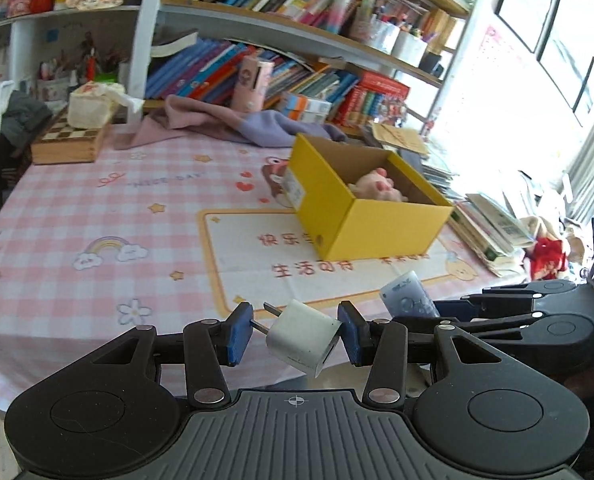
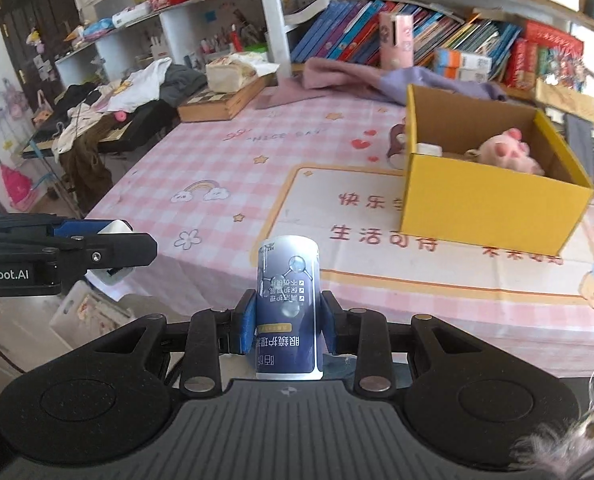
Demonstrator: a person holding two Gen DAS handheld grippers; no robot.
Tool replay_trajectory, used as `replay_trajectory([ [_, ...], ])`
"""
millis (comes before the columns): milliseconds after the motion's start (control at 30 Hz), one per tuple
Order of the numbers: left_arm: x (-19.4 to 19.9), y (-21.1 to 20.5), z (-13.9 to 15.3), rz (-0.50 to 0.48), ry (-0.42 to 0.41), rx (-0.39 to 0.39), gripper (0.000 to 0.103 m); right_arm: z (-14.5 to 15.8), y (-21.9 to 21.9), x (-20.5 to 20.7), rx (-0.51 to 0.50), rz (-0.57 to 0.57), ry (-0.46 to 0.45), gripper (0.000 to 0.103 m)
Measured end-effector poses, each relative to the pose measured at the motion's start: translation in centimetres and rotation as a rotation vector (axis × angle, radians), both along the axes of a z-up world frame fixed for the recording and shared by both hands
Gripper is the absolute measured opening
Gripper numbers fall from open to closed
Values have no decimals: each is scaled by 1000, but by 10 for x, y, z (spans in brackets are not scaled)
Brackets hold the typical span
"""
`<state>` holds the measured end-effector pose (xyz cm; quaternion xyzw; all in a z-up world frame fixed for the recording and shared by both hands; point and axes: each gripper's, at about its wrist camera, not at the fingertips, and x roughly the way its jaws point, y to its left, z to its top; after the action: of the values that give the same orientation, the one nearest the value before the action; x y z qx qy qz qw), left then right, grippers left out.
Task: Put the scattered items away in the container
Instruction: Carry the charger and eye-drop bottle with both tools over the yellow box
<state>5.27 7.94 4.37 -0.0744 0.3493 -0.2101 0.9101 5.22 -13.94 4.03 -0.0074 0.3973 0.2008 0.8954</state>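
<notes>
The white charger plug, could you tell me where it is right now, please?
It is clamped in the left gripper, with the white charger plug held tilted above the table's near edge.

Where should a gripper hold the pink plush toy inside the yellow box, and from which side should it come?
Probably grip the rounded pink body of the plush toy and come straight down from above: the walls of the yellow box enclose it on every side, and only the top stands open.

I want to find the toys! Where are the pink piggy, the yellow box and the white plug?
pink piggy [image 2: 505,152], right wrist view, on its plush body.
yellow box [image 2: 493,200], right wrist view, on its front wall.
white plug [image 1: 303,336], left wrist view, on its top face.
</notes>
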Motion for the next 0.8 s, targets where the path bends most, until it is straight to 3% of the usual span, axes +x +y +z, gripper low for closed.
replay_trajectory([
  [800,6,-96,4,-236,-23,2,45,1,-96,-46,0,-286,-11,30],
])
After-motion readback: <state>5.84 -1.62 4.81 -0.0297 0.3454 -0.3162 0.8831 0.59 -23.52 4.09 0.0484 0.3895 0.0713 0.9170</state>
